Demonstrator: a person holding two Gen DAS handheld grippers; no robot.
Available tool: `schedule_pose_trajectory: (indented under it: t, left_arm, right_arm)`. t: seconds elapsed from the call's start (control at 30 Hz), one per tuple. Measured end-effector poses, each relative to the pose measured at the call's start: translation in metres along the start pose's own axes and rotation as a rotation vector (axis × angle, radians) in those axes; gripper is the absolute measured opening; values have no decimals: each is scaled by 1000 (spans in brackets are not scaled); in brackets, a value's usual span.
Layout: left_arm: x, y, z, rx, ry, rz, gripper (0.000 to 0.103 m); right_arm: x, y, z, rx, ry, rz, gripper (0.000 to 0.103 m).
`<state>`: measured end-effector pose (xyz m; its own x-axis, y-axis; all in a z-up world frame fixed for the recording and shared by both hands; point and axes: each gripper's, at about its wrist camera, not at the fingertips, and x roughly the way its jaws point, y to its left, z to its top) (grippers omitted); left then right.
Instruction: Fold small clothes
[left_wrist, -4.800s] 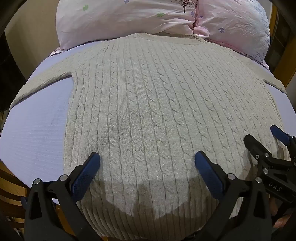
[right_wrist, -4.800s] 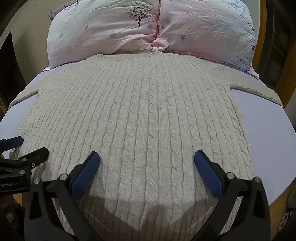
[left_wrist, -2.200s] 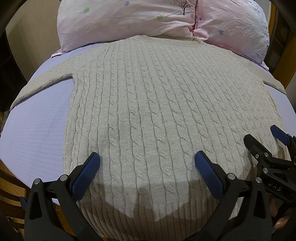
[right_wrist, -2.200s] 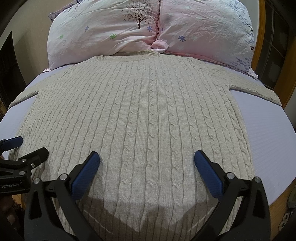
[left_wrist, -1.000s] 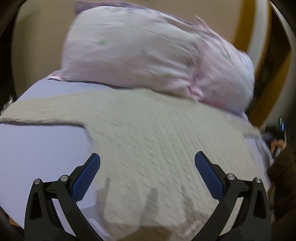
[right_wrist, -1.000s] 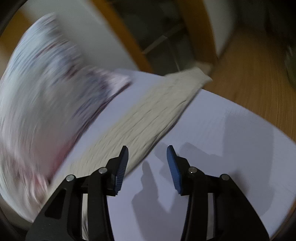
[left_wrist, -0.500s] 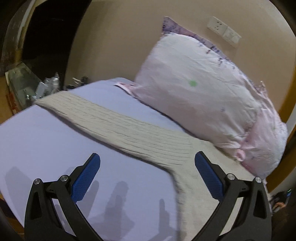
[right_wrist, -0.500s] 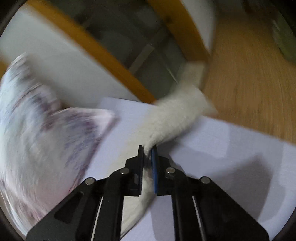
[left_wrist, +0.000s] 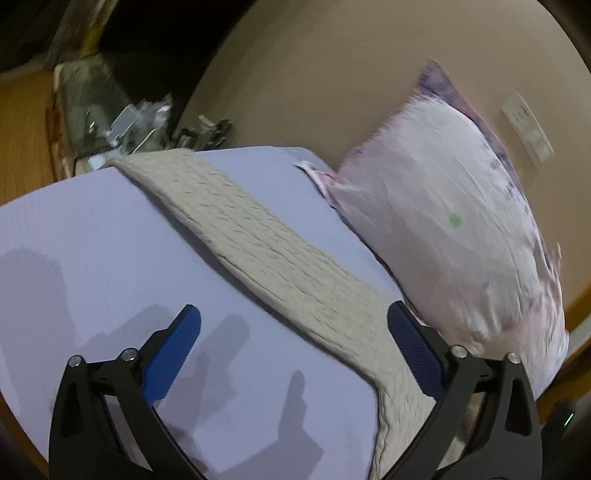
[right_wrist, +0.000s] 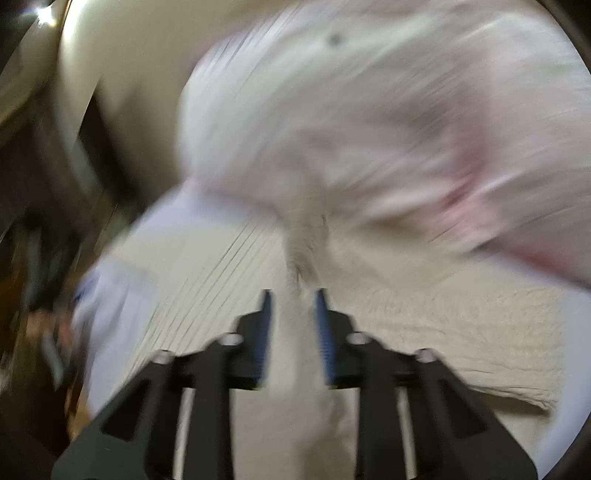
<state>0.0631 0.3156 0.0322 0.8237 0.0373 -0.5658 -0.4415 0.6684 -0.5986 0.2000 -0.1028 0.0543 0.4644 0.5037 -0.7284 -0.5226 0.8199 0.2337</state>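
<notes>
Lavender-sheeted bed (left_wrist: 92, 236) carries the beige cable-knit sweater (left_wrist: 258, 243), one sleeve stretched flat across the sheet beside a pale pink floral pillow (left_wrist: 443, 229). Left gripper (left_wrist: 295, 354) hovers over that sleeve, blue-padded jaws wide apart. Right gripper (right_wrist: 293, 325) – view badly blurred – has sleeve fabric between its narrowed jaws; grip cannot be confirmed.

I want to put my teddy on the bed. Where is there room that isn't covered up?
The biggest bare bit of sheet is below the sweater sleeve, in front of the open left gripper. A thin strip lies between the sleeve and the pillow. The right gripper's view is too blurry to judge.
</notes>
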Motion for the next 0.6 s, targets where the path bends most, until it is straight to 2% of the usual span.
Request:
schedule_pose_trajectory:
  t: [0.03, 0.07, 0.1, 0.13, 0.2, 0.33, 0.37, 0.5, 0.53, 0.57, 0.6]
  left_arm:
    - [3, 5, 4, -29, 6, -8, 94]
    - [7, 10, 8, -50, 13, -13, 90]
    - [10, 12, 10, -64, 17, -11, 88]
    - [15, 19, 16, -90, 20, -1, 85]
    - [23, 27, 25, -125, 24, 10, 82]
    - [36, 56, 46, -258, 15, 16, 72]
    - [37, 60, 51, -276, 10, 16, 72]
    - [47, 73, 72, -315, -4, 49, 64]
    - [50, 72, 76, -312, -1, 72, 52]
    - [54, 72, 80, -299, 10, 112, 33]
    - [59, 69, 85, -276, 31, 159, 21]
  right_arm:
    - [11, 12, -7, -15, 35, 25, 39]
    - [12, 16, -11, -20, 33, 34, 45]
    - [9, 16, -13, -18, 19, 30, 59]
    - [6, 14, -14, -6, -3, 15, 69]
    - [-13, -4, -18, 53, -52, -10, 73]
    - [-49, -51, -28, 176, -109, -58, 78]
    - [-64, -59, -31, 196, -117, -69, 79]
    - [-78, -88, -42, 277, -143, -96, 79]
    - [-82, -96, -45, 303, -156, -97, 79]
    - [-84, -101, -48, 318, -165, -92, 79]
    - [-89, -106, -51, 333, -174, -87, 80]
